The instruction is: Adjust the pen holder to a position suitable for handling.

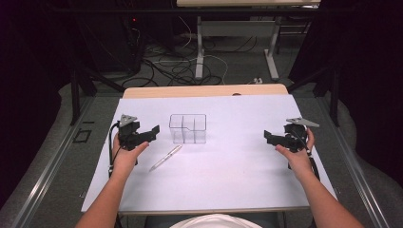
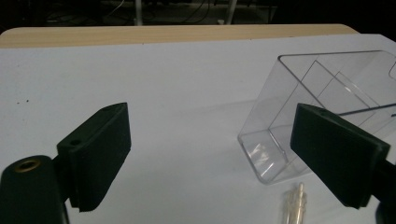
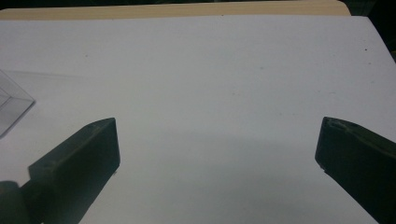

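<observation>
A clear plastic box (image 1: 188,128) with inner dividers stands on the white sheet, left of centre; it appears again as the clear box (image 2: 322,107) in the left gripper view. A clear pen (image 1: 165,157) lies in front of it, its tip (image 2: 293,207) showing low between the left jaws. My left gripper (image 1: 153,131) hovers just left of the box, open (image 2: 210,158), nothing between its jaws. My right gripper (image 1: 269,137) is held at the right side of the sheet, open (image 3: 217,158) over bare white surface.
The white sheet (image 1: 228,161) covers a wooden table (image 1: 204,90). Beyond the far edge the floor holds tangled cables (image 1: 176,66) and white table legs (image 1: 199,52). A corner of the clear box (image 3: 11,105) shows at the left of the right gripper view.
</observation>
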The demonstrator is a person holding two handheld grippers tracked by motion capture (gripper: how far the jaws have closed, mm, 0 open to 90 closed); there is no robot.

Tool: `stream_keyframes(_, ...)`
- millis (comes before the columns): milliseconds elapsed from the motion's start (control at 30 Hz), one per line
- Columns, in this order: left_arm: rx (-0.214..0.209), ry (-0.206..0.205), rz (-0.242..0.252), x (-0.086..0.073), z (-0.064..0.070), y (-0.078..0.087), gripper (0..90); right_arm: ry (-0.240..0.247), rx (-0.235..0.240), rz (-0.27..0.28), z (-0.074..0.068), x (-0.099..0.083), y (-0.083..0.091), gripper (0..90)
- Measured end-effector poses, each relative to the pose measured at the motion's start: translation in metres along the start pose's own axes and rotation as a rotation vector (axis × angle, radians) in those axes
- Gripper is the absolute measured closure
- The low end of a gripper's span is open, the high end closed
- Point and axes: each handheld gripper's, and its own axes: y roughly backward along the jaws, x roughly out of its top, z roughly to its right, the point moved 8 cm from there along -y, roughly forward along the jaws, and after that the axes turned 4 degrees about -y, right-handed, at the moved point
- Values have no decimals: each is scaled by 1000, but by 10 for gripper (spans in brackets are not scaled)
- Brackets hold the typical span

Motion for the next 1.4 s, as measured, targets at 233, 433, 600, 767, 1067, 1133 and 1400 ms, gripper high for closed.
stream_keyframes(233, 27, 9, -6, 8, 2, -10, 284, 2, -1, -10, -1, -2, -2, 1)
stream_keyframes(433, 38, 29, -13, 10, 6, -20, 397, 3, 0, -25, -1, -6, -5, 3)
stream_keyframes(600, 27, 32, -48, 9, 12, -28, 450, -2, -1, -27, -2, -6, -6, 4)
stream_keyframes(767, 38, 44, -82, 6, 18, -38, 496, -1, 0, -30, -2, -7, -6, 7)
stream_keyframes(1067, 11, 20, -145, -2, 31, -50, 678, -11, 10, -37, -2, -9, -7, 7)
stream_keyframes(1133, 4, 13, -151, -2, 34, -52, 732, -14, 9, -37, -2, -9, -7, 7)
stream_keyframes(1400, -11, 31, -179, -4, 41, -55, 900, -10, 15, -43, -3, -10, -9, 7)
